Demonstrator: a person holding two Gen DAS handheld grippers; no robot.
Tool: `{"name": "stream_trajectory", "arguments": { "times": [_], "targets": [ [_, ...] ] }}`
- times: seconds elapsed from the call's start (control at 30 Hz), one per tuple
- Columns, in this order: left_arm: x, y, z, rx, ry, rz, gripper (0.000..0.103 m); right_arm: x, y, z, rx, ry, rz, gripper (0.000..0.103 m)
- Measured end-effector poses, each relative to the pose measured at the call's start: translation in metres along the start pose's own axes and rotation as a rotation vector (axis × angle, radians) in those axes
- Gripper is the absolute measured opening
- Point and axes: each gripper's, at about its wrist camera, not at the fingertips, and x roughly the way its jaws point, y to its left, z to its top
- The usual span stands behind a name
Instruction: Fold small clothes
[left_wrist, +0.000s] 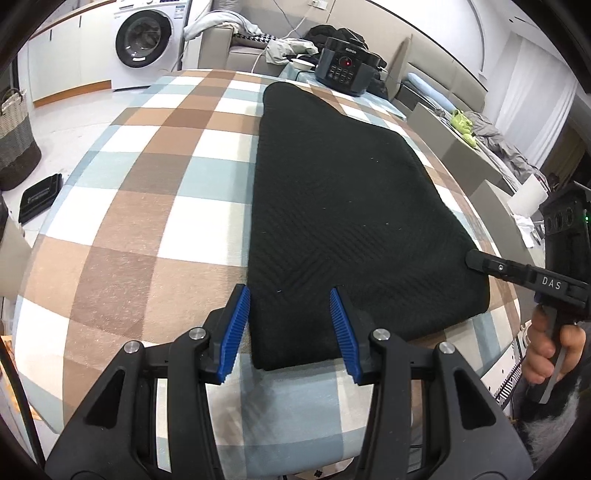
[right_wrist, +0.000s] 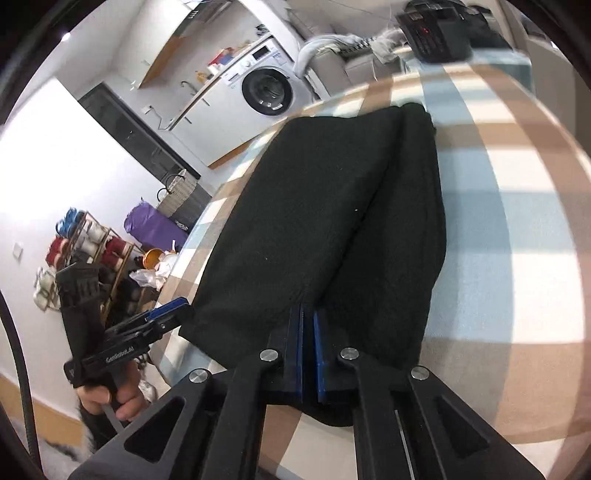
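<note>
While the right gripper (right_wrist: 308, 332) (marked "DAS") pinches the black garment (left_wrist: 343, 206), the left gripper (left_wrist: 290, 332) stands spread.

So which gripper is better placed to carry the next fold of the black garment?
Right, probably. The right gripper is already shut on the black garment at its near edge, while the left gripper is open, straddling the corner without a grip.
</note>
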Motion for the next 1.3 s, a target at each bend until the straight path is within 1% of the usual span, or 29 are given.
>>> {"name": "stream_trajectory", "arguments": {
  "times": [0.03, 0.1, 0.17, 0.2, 0.23, 0.27, 0.3, 0.33, 0.37, 0.4, 0.47, 0.5, 0.57, 0.6, 0.63, 0.67, 0.7, 0.77, 0.87, 1.17, 1.23, 1.3],
  "targets": [
    [0.001, 0.002, -0.001, -0.004, 0.004, -0.001, 0.042, 0.004, -0.004, 0.000, 0.011, 0.016, -0.023, 0.005],
    [0.005, 0.003, -0.003, -0.008, 0.020, 0.011, 0.042, 0.017, -0.016, -0.003, 0.031, 0.079, -0.086, 0.005],
    [0.007, 0.005, -0.005, -0.011, 0.028, 0.017, 0.042, 0.013, -0.017, -0.002, 0.044, 0.050, -0.062, 0.007],
    [0.007, 0.006, -0.006, -0.016, 0.033, 0.015, 0.042, 0.009, -0.017, -0.002, 0.049, 0.039, -0.052, 0.013],
    [0.008, 0.007, -0.008, -0.024, 0.038, 0.008, 0.042, 0.001, -0.019, -0.005, 0.061, 0.019, -0.044, 0.021],
    [0.008, 0.009, -0.009, -0.031, 0.042, 0.002, 0.042, -0.007, -0.021, -0.007, 0.069, 0.000, -0.044, 0.026],
    [0.009, 0.009, -0.010, -0.035, 0.043, 0.001, 0.042, -0.016, -0.025, -0.011, 0.081, -0.025, -0.060, 0.038],
    [0.010, 0.010, -0.011, -0.040, 0.045, -0.003, 0.042, -0.020, -0.026, -0.014, 0.090, -0.041, -0.080, 0.045],
    [0.012, 0.010, -0.011, -0.043, 0.046, -0.007, 0.042, -0.025, -0.030, -0.018, 0.105, -0.057, -0.103, 0.045],
    [0.012, 0.010, -0.011, -0.047, 0.046, -0.013, 0.042, -0.028, -0.034, -0.021, 0.122, -0.065, -0.105, 0.045],
    [0.015, 0.007, -0.010, -0.044, 0.046, -0.039, 0.042, -0.029, -0.042, -0.024, 0.142, -0.062, -0.077, 0.045],
    [0.016, 0.006, -0.010, -0.042, 0.044, -0.047, 0.041, -0.027, -0.045, -0.024, 0.148, -0.055, -0.096, 0.045],
    [0.020, 0.001, -0.009, -0.023, 0.038, -0.048, 0.031, -0.020, -0.043, -0.022, 0.139, -0.043, -0.112, 0.045],
    [0.022, -0.002, -0.008, -0.010, 0.032, -0.040, 0.026, -0.017, -0.040, -0.022, 0.133, -0.040, -0.122, 0.043],
    [0.023, -0.003, -0.006, -0.001, 0.030, -0.037, 0.023, -0.013, -0.039, -0.021, 0.127, -0.041, -0.122, 0.034],
    [0.024, -0.004, -0.005, 0.004, 0.027, -0.037, 0.020, -0.010, -0.038, -0.020, 0.116, -0.039, -0.131, 0.028],
    [0.025, -0.004, -0.003, 0.006, 0.027, -0.040, 0.018, -0.002, -0.035, -0.018, 0.106, -0.032, -0.163, 0.022],
    [0.029, -0.004, 0.004, 0.012, 0.024, -0.039, 0.018, 0.005, -0.035, -0.016, 0.115, -0.027, -0.155, 0.019],
    [0.039, -0.005, 0.016, 0.016, 0.019, -0.027, 0.017, 0.009, -0.037, -0.005, 0.107, -0.033, -0.170, 0.018],
    [0.085, -0.006, 0.080, 0.043, 0.002, -0.028, 0.017, 0.037, -0.054, 0.053, 0.148, -0.066, -0.227, 0.018],
    [0.093, -0.003, 0.091, 0.042, -0.005, -0.025, 0.017, 0.042, -0.055, 0.065, 0.136, -0.078, -0.253, 0.018],
    [0.096, -0.001, 0.096, 0.041, -0.007, -0.022, 0.018, 0.045, -0.053, 0.070, 0.115, -0.073, -0.262, 0.018]
  ]
}}
